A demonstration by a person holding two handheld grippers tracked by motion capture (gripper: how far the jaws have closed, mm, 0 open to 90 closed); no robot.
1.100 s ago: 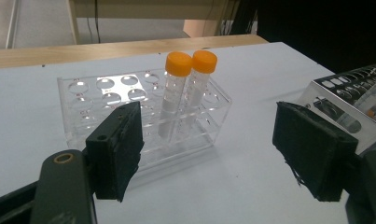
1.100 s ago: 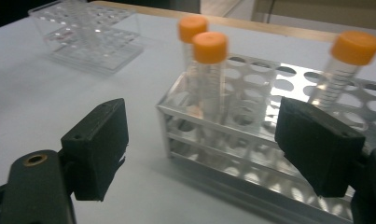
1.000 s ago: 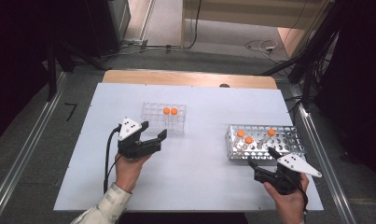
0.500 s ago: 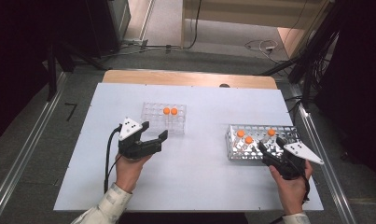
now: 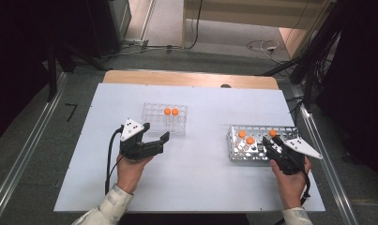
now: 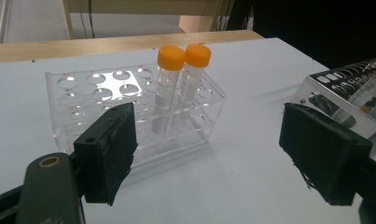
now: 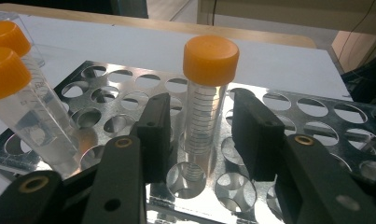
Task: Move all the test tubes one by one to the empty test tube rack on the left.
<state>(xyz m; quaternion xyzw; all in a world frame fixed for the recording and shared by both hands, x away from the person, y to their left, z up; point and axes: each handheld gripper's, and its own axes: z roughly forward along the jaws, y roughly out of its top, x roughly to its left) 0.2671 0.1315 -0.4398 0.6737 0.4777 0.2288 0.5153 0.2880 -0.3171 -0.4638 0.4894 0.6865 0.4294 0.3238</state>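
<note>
Straddling an orange-capped tube (image 7: 205, 105) upright in the metal rack (image 5: 290, 131) at the table's (image 5: 200, 187) right, the right tool (image 7: 202, 135) has just been closing, pads not yet touching. High view shows the left tool (image 5: 157, 140) wide, near the clear rack (image 6: 129, 116).

No legible text; graduation marks on the tube (image 7: 200, 122) unreadable.

Clear orange-capped tube (image 7: 205, 112) upright in metal rack (image 7: 316, 112) (graduated).
</note>
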